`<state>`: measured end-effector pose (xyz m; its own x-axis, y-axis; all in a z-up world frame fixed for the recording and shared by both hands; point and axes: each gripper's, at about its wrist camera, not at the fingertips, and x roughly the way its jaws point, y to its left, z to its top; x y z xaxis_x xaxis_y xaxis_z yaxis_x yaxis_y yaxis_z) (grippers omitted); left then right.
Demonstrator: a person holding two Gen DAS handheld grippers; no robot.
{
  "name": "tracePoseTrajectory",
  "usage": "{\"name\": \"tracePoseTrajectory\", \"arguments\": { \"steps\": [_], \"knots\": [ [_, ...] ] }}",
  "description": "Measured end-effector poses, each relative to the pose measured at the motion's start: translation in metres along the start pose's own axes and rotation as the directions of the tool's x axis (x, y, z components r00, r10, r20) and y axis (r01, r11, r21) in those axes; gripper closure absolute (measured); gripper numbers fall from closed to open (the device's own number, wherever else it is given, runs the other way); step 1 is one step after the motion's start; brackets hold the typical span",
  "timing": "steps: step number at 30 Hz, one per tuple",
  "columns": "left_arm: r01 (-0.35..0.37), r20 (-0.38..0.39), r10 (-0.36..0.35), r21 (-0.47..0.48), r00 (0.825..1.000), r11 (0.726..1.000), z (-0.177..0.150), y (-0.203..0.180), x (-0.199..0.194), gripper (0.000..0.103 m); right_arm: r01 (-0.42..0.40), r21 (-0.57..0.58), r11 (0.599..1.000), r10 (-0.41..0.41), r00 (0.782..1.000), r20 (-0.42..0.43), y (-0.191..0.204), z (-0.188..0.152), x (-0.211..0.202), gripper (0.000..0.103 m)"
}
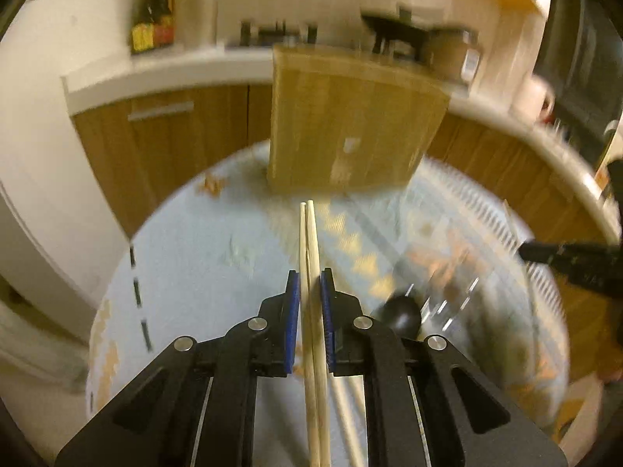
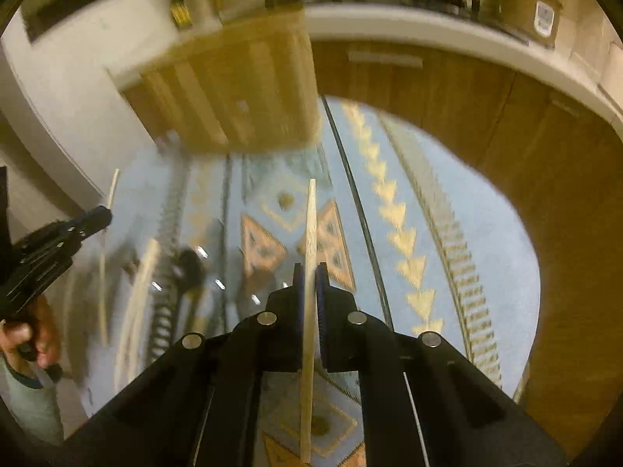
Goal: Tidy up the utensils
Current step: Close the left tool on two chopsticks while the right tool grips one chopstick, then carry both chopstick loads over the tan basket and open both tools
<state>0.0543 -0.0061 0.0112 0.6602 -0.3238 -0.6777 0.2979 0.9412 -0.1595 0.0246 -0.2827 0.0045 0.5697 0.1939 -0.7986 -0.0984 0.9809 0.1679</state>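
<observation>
Two hand-held grippers hung above a glass table over a blue patterned rug. The left gripper (image 1: 310,292) was closed on a pair of chopsticks (image 1: 310,241), two pale sticks side by side between its blue pads. The right gripper (image 2: 310,280) was clamped shut on one flat wooden stick (image 2: 310,233), its kind unclear. This looked like the pick-up step; next, each load probably needed carrying to the single wooden box (image 1: 350,124) at the table's far edge. Left on the glass were one black spoon (image 1: 403,311), two more loose sticks (image 1: 350,416) and several blurred utensils I could not count.
</observation>
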Motion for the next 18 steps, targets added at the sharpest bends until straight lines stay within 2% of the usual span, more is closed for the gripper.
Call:
{"name": "tracePoseTrajectory", "arguments": {
  "steps": [2,3,8,12,15,18],
  "knots": [
    [0.016,0.074,-0.015,-0.016,0.997,1.000,0.010,0.000,-0.011,0.094,-0.014,-0.012,1.000,0.015,0.998,0.068,0.001,0.005,-0.012,0.099],
    [0.031,0.130,-0.027,-0.025,0.991,0.999,0.016,-0.001,-0.018,0.094,-0.023,-0.016,1.000,0.024,0.994,0.107,0.003,0.010,-0.019,0.099],
    [0.020,0.278,-0.003,-0.059,0.961,0.998,0.049,-0.003,-0.040,0.094,-0.081,-0.020,0.996,0.084,0.963,0.256,0.014,0.045,-0.046,0.099],
    [-0.011,0.408,0.036,-0.064,0.912,0.998,0.088,-0.011,-0.052,0.094,-0.098,-0.028,0.995,0.101,0.925,0.367,0.021,0.081,-0.069,0.099],
    [0.001,0.495,0.034,-0.069,0.868,0.998,0.124,-0.014,-0.056,0.094,-0.088,-0.031,0.996,0.092,0.883,0.460,0.025,0.112,-0.078,0.099],
    [-0.006,0.551,0.039,-0.061,0.833,0.998,0.152,-0.019,-0.053,0.094,-0.089,-0.025,0.996,0.089,0.842,0.532,0.028,0.144,-0.083,0.099]
  ]
}}
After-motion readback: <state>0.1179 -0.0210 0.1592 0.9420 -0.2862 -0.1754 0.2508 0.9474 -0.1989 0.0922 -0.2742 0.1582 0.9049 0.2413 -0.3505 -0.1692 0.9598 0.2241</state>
